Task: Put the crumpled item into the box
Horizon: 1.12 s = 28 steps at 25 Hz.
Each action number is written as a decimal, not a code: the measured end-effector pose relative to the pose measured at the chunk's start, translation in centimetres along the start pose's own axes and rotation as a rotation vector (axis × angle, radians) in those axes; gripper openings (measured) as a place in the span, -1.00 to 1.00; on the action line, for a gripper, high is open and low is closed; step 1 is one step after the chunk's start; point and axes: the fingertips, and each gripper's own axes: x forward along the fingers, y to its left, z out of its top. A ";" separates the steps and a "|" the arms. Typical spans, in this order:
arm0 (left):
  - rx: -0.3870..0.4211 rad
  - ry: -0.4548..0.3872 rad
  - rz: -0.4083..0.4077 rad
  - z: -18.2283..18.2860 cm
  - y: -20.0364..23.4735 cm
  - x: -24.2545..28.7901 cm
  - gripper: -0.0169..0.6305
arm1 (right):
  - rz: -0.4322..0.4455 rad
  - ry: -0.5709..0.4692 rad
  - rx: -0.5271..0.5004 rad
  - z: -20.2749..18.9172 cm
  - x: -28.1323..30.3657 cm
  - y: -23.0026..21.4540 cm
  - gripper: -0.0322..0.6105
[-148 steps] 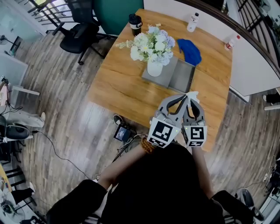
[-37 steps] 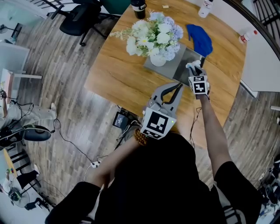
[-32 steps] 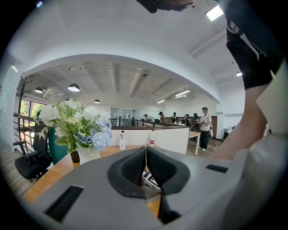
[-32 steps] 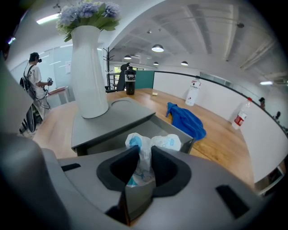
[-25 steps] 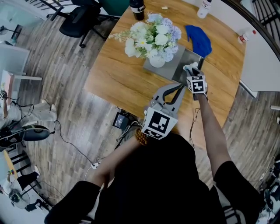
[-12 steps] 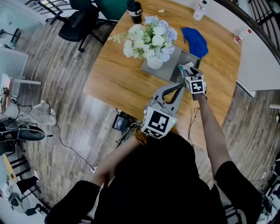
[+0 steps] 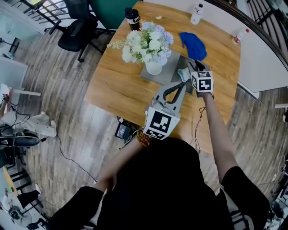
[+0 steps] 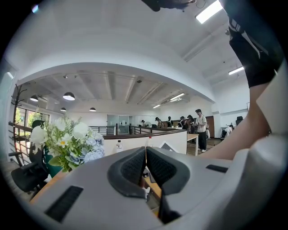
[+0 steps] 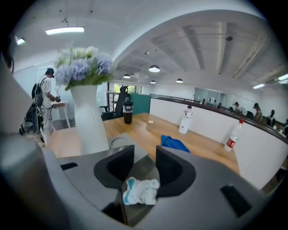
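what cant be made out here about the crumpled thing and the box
- Box walls and depth: right gripper view, the body of the right gripper covers its sides. Its jaws have just been opening, and the crumpled item lies loose below them.
- Box, head view: both grippers overlap it.
- Bottle label: head view, too small.
- Left gripper view: the shut jaws of the left gripper hide most of the box.

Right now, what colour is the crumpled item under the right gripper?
The crumpled item is white with light-blue patches, clearest in the right gripper view.
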 end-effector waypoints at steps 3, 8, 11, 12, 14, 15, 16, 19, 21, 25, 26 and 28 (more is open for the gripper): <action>0.010 -0.025 0.002 1.1 0.2 0.4 -0.88 | -0.027 -0.110 0.014 5.2 -2.3 -0.4 -0.39; 0.029 -0.063 0.023 2.9 1.3 1.0 -0.88 | -0.067 -0.295 0.012 13.7 -7.5 -0.8 -0.41; 0.035 -0.077 0.046 3.6 2.4 1.2 -0.88 | -0.096 -0.390 -0.018 18.0 -10.9 -0.5 -0.47; 0.037 -0.082 0.055 3.8 2.8 1.2 -0.88 | -0.106 -0.418 -0.037 19.2 -12.1 -0.3 -0.47; 0.041 -0.096 0.073 4.5 3.7 1.2 -0.88 | -0.119 -0.473 -0.072 21.5 -14.4 0.3 -0.47; 0.042 -0.103 0.081 4.8 4.1 1.2 -0.88 | -0.121 -0.496 -0.089 22.6 -15.6 0.7 -0.47; 0.042 -0.107 0.090 5.1 4.5 1.2 -0.88 | -0.121 -0.515 -0.105 23.5 -16.9 1.3 -0.47; 0.039 -0.114 0.116 5.6 5.7 1.3 -0.88 | -0.121 -0.576 -0.148 26.0 -20.7 3.2 -0.49; 0.033 -0.123 0.131 6.0 6.3 1.2 -0.88 | -0.121 -0.627 -0.177 27.2 -22.8 4.4 -0.50; 0.035 -0.151 0.151 7.3 7.1 0.8 -0.88 | -0.119 -0.690 -0.189 27.8 -25.8 6.3 -0.52; 0.035 -0.157 0.155 7.6 7.2 0.7 -0.88 | -0.118 -0.699 -0.175 27.6 -26.3 6.5 -0.54; 0.032 -0.169 0.158 8.0 7.3 0.6 -0.88 | -0.127 -0.707 -0.153 26.9 -26.7 6.9 -0.57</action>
